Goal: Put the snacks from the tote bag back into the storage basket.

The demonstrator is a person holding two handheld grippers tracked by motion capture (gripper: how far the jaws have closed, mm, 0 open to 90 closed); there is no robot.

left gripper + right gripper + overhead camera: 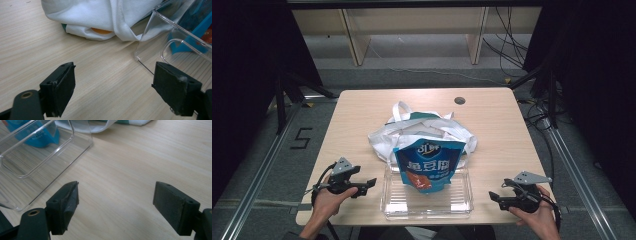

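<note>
Both grippers sit low over the worktop's near edge, the left gripper (371, 183) by the near-left corner and the right gripper (492, 196) by the near-right corner, each with its jaws spread wide and nothing between them. Between the two, at the middle of the near edge, stands the clear plastic bin (427, 210), and the blue snack bag (428, 166) stands upright in it, leaning on its far wall. Just behind, toward the worktop's centre, lies the crumpled white tote bag (422, 127), touching the bin's far side.

Both black grippers, left gripper (371, 183) and right gripper (492, 196), carry grey three-cornered plates behind the fingers; their square pads (63, 86) look scuffed, perhaps dusty.
</note>
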